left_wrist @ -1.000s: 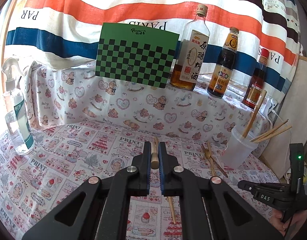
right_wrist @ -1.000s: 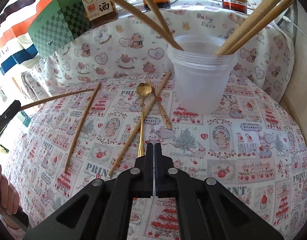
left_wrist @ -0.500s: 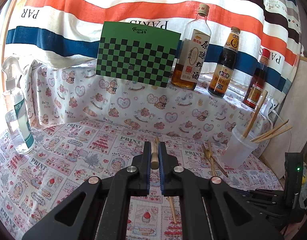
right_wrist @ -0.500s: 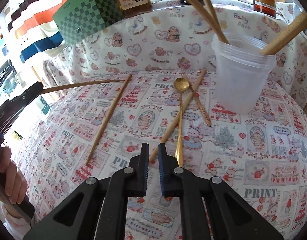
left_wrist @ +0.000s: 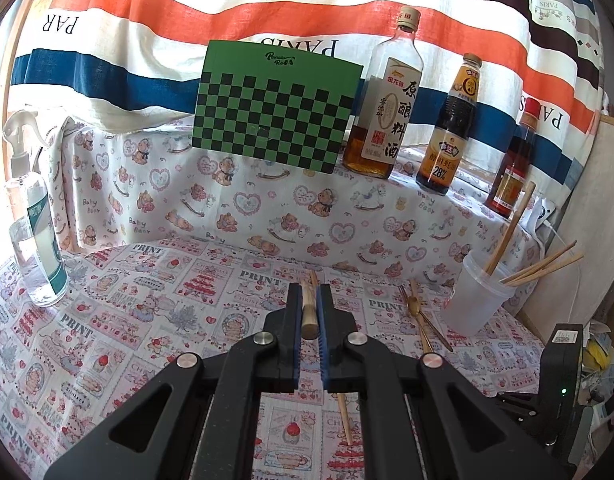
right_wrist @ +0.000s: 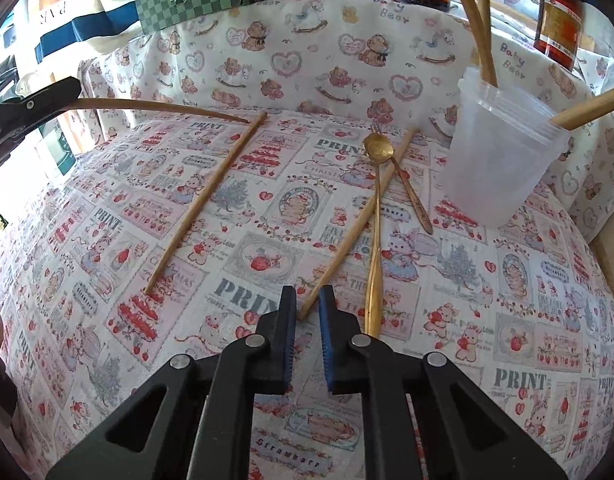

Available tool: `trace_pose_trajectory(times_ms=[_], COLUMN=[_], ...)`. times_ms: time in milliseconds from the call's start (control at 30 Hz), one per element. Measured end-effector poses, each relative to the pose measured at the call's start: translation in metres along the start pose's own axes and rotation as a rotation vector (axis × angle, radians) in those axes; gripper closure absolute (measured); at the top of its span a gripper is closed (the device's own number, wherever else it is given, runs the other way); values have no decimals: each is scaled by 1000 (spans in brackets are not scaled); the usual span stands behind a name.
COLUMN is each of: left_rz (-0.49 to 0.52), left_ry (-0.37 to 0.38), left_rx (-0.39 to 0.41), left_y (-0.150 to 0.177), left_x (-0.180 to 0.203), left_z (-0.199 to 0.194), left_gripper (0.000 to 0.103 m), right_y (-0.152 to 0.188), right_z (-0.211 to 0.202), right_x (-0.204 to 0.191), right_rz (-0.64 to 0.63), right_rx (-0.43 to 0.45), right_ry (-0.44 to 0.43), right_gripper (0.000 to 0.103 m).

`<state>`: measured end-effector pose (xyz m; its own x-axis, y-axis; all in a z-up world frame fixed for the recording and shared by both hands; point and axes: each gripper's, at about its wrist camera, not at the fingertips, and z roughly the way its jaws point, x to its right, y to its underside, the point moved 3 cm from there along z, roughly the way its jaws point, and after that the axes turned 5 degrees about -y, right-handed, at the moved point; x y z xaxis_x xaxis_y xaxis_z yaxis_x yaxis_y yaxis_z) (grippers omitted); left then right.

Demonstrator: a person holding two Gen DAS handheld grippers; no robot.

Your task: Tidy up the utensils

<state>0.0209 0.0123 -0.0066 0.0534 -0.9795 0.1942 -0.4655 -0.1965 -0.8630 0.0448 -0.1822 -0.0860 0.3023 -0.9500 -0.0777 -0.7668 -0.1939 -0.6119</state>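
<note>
Left wrist view: the left gripper was pinched on a wooden chopstick, whose blunt end showed between the pads. In the right wrist view this chopstick ran from the left gripper at the far left out over the printed tablecloth, its tip near the far end of a second chopstick lying loose on the cloth.

Right wrist view: the right gripper hovered over the near part of the cloth, its jaws slightly parted with nothing between them. Just beyond the fingertips lay the near end of a third chopstick, crossed by a gold spoon; a gold fork lay just to their right.

A translucent plastic cup stood at the far right, holding several chopsticks upright. On the far ledge stood a green checkered board and three sauce bottles; a spray bottle stood at the far left.
</note>
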Motion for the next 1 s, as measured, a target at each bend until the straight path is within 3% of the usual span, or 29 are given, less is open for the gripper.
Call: trace_pose_trajectory(times_ms=[100,200,367,533,633,833,933,1000], left_rz=[2,2,0,0,1,8,8,5], left_ry=[-1,-1,-1,-2,-3,-6,-5,-4], left_rx=[0,0,-1,-1,0,2,1,0], left_y=[0,0,0,0,0,0,0,0], left_x=[1,1,1,0,0,0,0,0], left_z=[0,0,0,0,0,0,0,0], left_gripper=[97,97,97,97,97,97,97,97], right_y=[-6,-14,-18,-20,-25,-24,-16,-11], right_z=[-9,-37,-98,-126,-123,-68,-35,-18], right_x=[14,23,24,31,37,44,43,44], right_rz=[82,134,79,103,117,156,149,161], right_rx=[37,169,460,570,534,255,99,29], right_ry=[-79,-145,-44,7,32,-39,6,-10], right_gripper=[93,93,97,98,98,98,98,98])
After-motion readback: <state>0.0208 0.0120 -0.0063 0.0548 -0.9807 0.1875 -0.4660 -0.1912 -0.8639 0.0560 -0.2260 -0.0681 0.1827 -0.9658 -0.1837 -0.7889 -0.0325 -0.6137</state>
